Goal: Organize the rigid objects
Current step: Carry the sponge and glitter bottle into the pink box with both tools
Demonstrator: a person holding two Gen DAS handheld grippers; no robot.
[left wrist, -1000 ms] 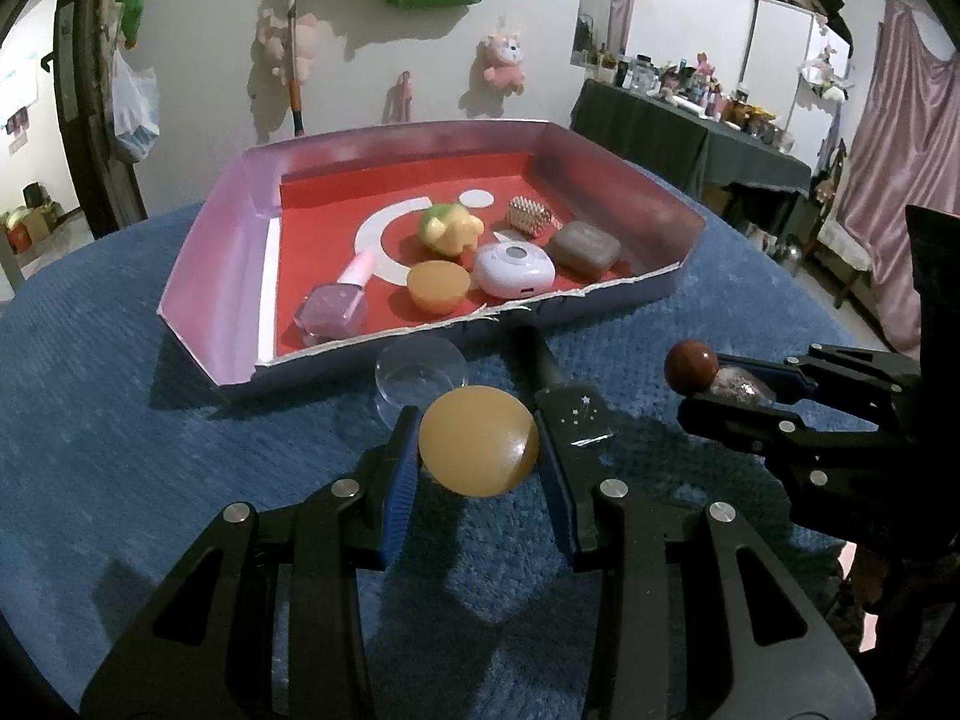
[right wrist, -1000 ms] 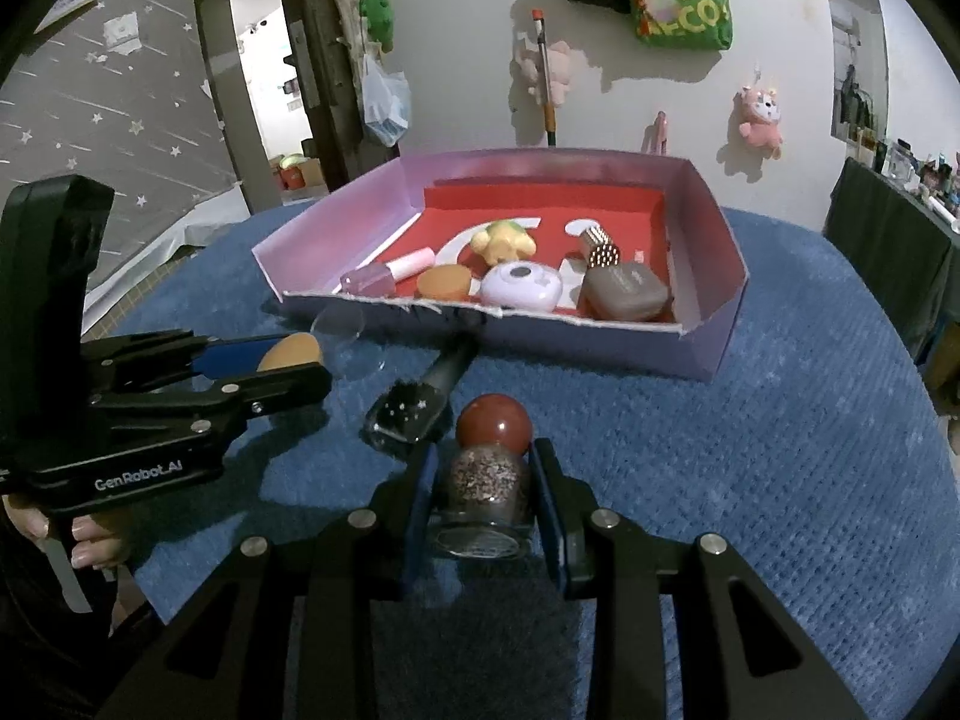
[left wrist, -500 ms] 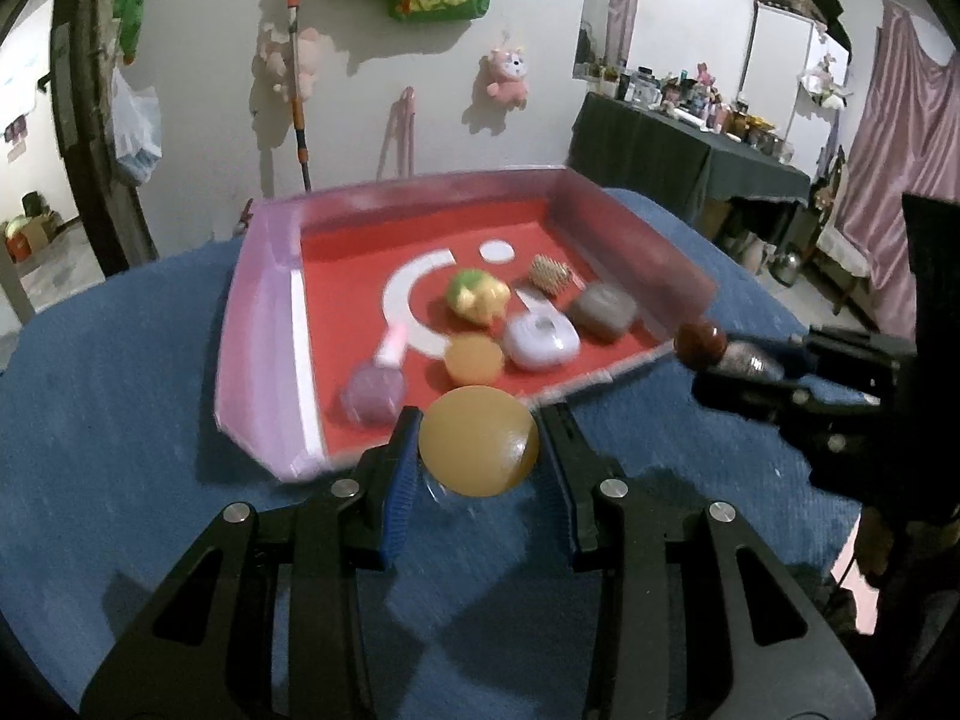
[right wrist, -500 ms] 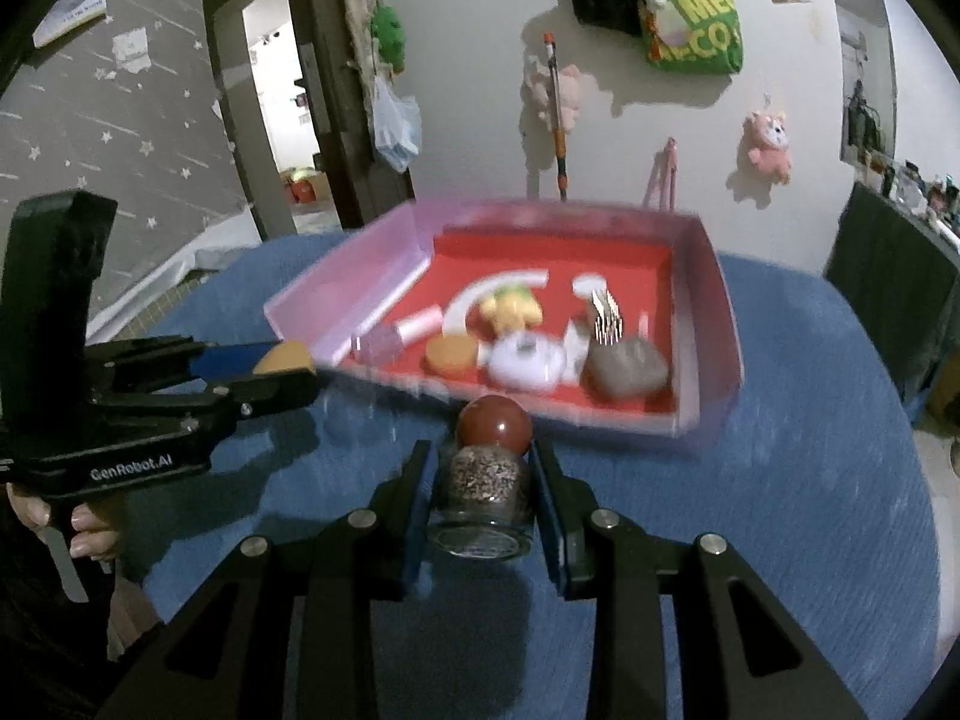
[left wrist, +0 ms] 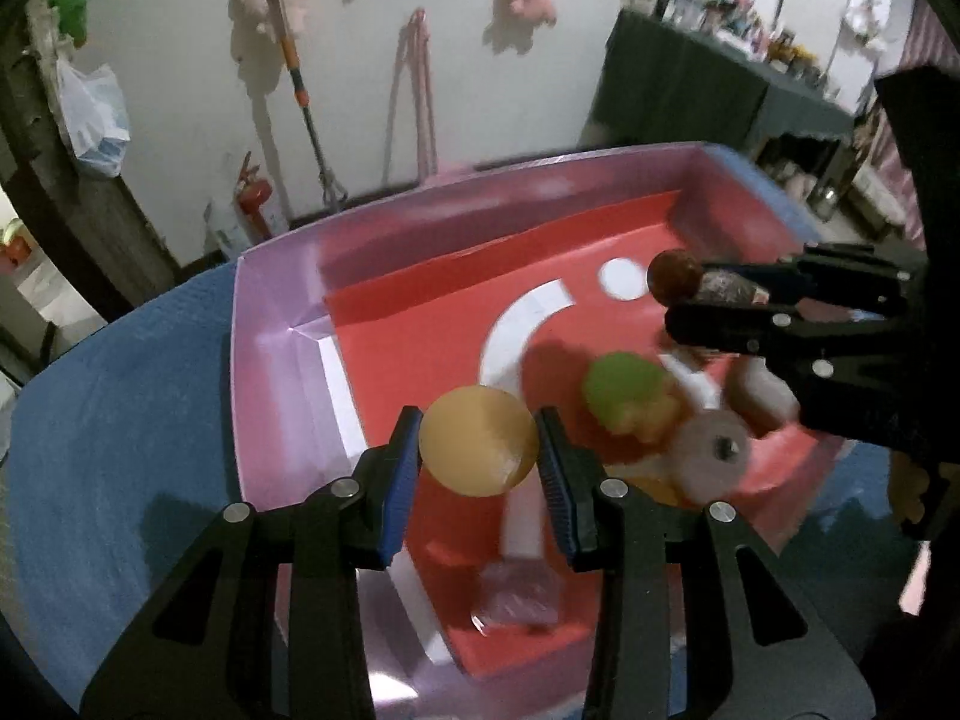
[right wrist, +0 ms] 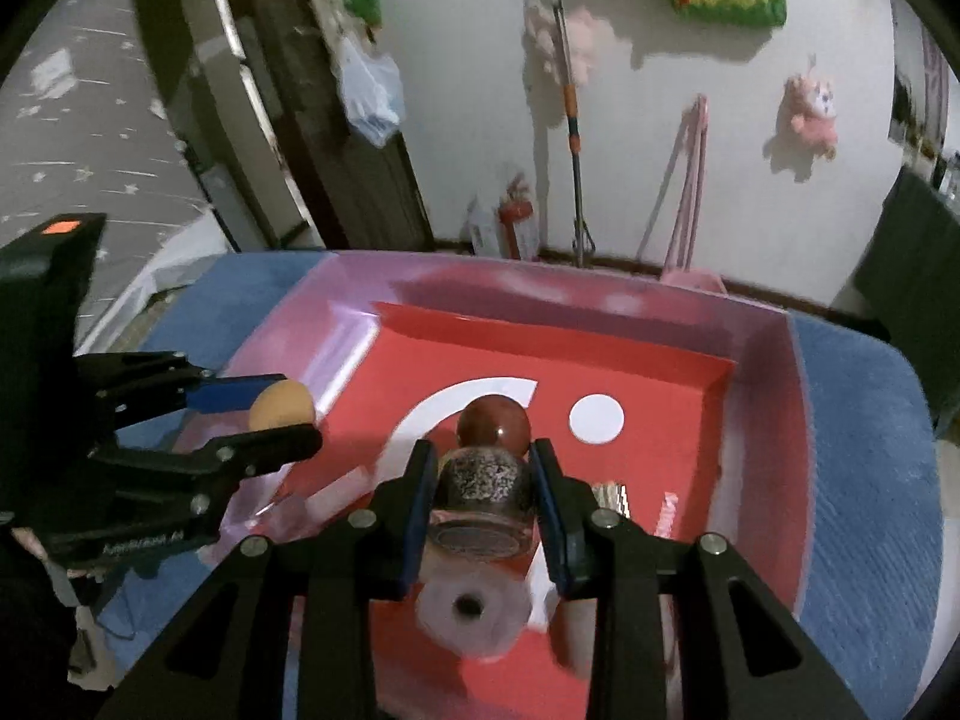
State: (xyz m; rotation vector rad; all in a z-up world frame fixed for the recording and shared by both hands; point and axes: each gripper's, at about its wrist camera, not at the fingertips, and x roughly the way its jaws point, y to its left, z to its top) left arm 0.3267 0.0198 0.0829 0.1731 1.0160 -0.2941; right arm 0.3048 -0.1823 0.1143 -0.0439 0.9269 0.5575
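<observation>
My left gripper (left wrist: 478,444) is shut on an orange ball (left wrist: 478,443) and hangs over the left half of the pink tray (left wrist: 270,360) with a red floor. My right gripper (right wrist: 485,474) is shut on a glitter bottle (right wrist: 483,495) with a round brown cap (right wrist: 493,425), over the middle of the same tray (right wrist: 774,420). In the left wrist view the right gripper (left wrist: 684,294) and its bottle cap (left wrist: 675,276) hover at the right. The right wrist view has the left gripper (right wrist: 282,414) and the ball (right wrist: 282,405) at the left. Everything is motion-blurred.
Lying in the tray are a green and yellow toy (left wrist: 624,390), a white round case (left wrist: 711,456), a pink nail polish bottle (left wrist: 516,600) and a brown case (left wrist: 762,396). A blue cloth (left wrist: 90,450) covers the table. A wall with hanging toys stands behind.
Both grippers have travelled forward from the blue cloth to above the tray, each keeping its hold. The tray now fills both views and its items lie beneath the fingers.
</observation>
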